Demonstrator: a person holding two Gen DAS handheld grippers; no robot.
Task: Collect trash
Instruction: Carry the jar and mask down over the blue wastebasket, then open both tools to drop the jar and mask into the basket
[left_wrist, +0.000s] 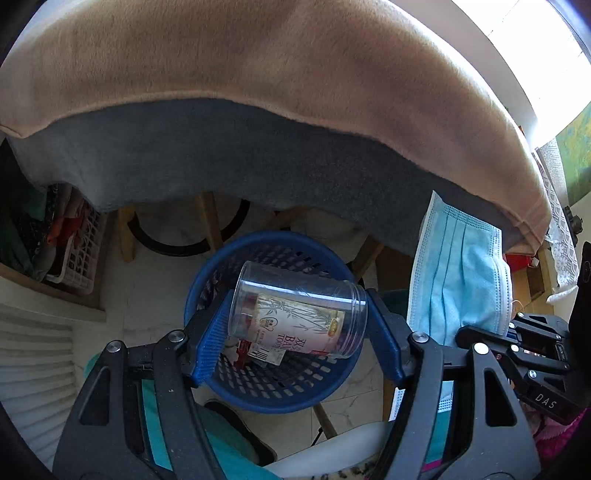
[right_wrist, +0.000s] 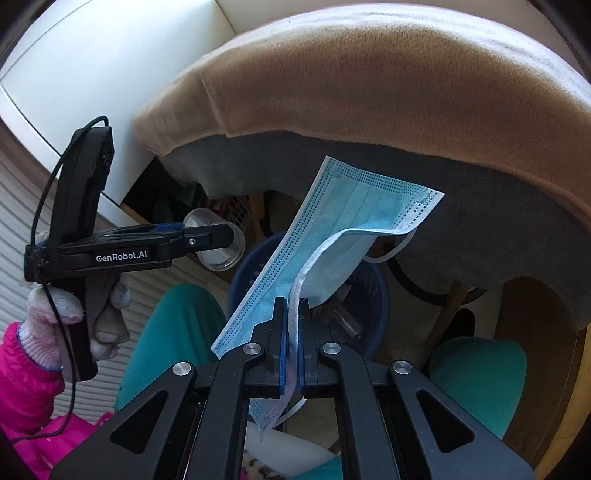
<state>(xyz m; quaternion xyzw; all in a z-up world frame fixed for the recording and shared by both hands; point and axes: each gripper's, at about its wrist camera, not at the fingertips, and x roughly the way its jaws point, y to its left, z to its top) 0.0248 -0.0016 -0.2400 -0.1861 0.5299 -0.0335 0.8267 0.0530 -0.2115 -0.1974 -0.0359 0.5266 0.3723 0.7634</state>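
My left claw (left_wrist: 297, 325) grips a clear plastic jar (left_wrist: 295, 308) sideways, directly above the blue basket (left_wrist: 273, 387). My right claw (right_wrist: 291, 317) pinches a blue face mask (right_wrist: 332, 229), the basket beyond it.

A pale marbled tile floor (left_wrist: 354, 398) fills the lower middle of the left wrist view. Standing on it, centre frame, is 1 blue perforated basket (left_wrist: 258, 391). Wooden legs (left_wrist: 208, 221) rise from the floor behind it, and at the far left a white lattice crate (left_wrist: 83, 258) sits on a low ledge.
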